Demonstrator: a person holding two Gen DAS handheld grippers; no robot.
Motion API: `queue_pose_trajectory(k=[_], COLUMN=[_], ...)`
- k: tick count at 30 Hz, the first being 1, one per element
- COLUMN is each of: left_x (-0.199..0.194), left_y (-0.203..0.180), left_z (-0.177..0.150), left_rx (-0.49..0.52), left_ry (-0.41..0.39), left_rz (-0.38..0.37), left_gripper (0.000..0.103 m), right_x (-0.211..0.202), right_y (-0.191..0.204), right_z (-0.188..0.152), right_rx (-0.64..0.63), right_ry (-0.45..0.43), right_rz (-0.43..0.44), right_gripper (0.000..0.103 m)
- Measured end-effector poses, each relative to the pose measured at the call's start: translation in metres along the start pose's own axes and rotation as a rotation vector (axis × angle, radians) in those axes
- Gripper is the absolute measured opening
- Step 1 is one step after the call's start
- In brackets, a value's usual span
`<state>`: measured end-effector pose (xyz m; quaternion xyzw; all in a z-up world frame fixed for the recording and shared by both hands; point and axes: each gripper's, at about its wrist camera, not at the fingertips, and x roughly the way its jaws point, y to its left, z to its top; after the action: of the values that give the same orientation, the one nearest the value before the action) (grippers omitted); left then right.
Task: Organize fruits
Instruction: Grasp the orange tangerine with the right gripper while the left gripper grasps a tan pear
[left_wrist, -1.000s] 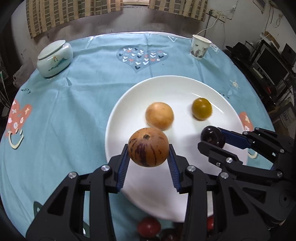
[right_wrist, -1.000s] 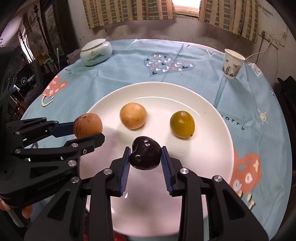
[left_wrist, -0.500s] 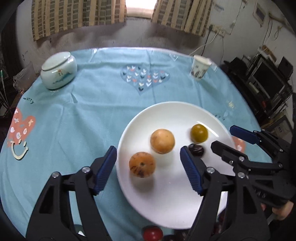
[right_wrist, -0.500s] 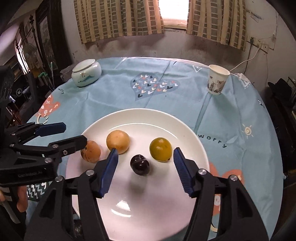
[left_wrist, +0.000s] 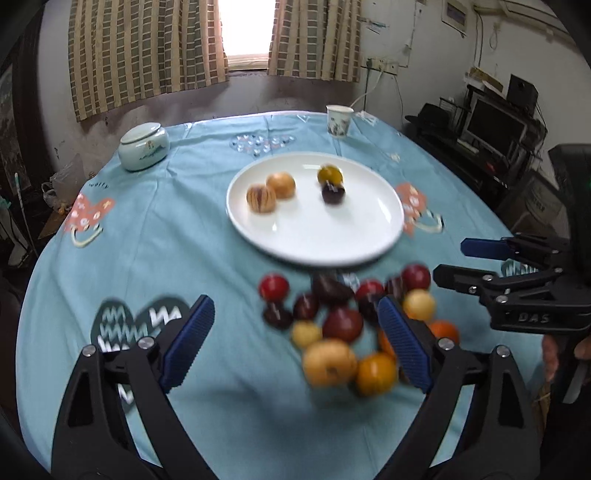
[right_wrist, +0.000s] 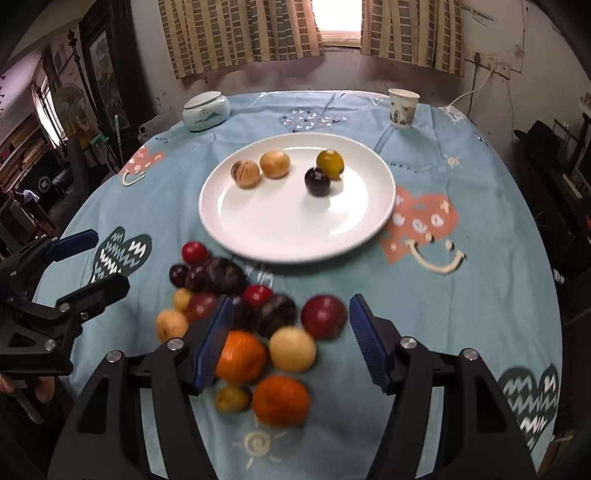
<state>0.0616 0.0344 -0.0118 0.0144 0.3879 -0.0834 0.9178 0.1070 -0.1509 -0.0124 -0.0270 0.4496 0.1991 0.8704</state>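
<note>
A white plate (left_wrist: 332, 236) (right_wrist: 280, 229) sits mid-table and holds a streaked tan fruit (left_wrist: 260, 198) (right_wrist: 245, 174), a plain tan fruit (left_wrist: 281, 185) (right_wrist: 274, 164), a yellow-green fruit (left_wrist: 329, 174) (right_wrist: 330, 164) and a dark plum (left_wrist: 333, 193) (right_wrist: 317, 181). A loose pile of fruits (left_wrist: 343, 325) (right_wrist: 243, 321) lies on the cloth in front of the plate. My left gripper (left_wrist: 295, 343) is open and empty over the pile's left side. My right gripper (right_wrist: 291, 339) is open and empty over the pile, with a red plum (right_wrist: 324, 316) and a pale fruit (right_wrist: 291, 349) between its fingers' span.
A lidded ceramic jar (left_wrist: 144, 147) (right_wrist: 206, 110) stands at the back left. A paper cup (left_wrist: 339, 120) (right_wrist: 403, 107) stands at the back right. The round table wears a blue printed cloth (left_wrist: 166, 229). Shelves and electronics stand beyond the right edge.
Both grippers let go of their fruits, the streaked tan one and the dark plum, onto the plate. Both then drew back toward the near edge, open, bringing the fruit pile into view.
</note>
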Motion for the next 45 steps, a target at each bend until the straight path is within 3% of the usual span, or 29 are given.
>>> queue_pose_trajectory(k=[4,9,22,24,25,28,30,33,41,42,44,45], left_x=[-0.005,-0.009,0.005,0.011,0.014,0.027,0.036,0.046,0.067,0.069,0.071,0.071], left_y=[-0.007,-0.005,0.014,0.015,0.015,0.015,0.013,0.010,-0.002,-0.003,-0.008,-0.014], left_z=[-0.041,-0.059,-0.069,-0.069,-0.069,-0.068,-0.067,-0.064,-0.052,-0.050,-0.047,-0.045], left_rx=[-0.029,-0.050,-0.094,-0.095,-0.094,-0.092,-0.089,-0.088,-0.104,-0.111,-0.108,-0.079], left_ry=[0.051,0.064,0.128,0.139,0.142,0.161,0.176,0.182,0.180,0.182,0.174,0.173], left_rz=[-0.018,-0.020,0.028,0.032,0.033,0.039,0.039,0.039,-0.002,-0.025,-0.032,-0.020], left_gripper=[0.093,0.092,0.092,0.092,0.092,0.092,0.092,0.092,0.092,0.090,0.076,0.054], right_x=[-0.014,-0.016,0.016,0.022,0.025,0.038,0.037,0.028,0.002,0.002,0.005,0.007], right_y=[0.005,0.000,0.001,-0.002,-0.003,-0.004,0.000,0.000,-0.011,-0.012,-0.015,-0.015], right_z=[-0.050,-0.077,-0.079,-0.077,-0.076,-0.075,-0.073,-0.076,-0.083,-0.084,-0.087,-0.088], right_rx=[0.041,0.086,0.087,0.092,0.096,0.123,0.110,0.136,0.149,0.152,0.163,0.165], right_ry=[0.014,0.048,0.029,0.029,0.032,0.061,0.059,0.059,0.021,0.021,0.028,0.032], right_rz=[-0.036,-0.051,-0.029,-0.026,-0.014,0.092,0.077,0.122,0.083,0.081,0.091,0.093], right_gripper=[0.066,0.066,0.066,0.062,0.055,0.042,0.041,0.041,0.041,0.041,0.041,0.041])
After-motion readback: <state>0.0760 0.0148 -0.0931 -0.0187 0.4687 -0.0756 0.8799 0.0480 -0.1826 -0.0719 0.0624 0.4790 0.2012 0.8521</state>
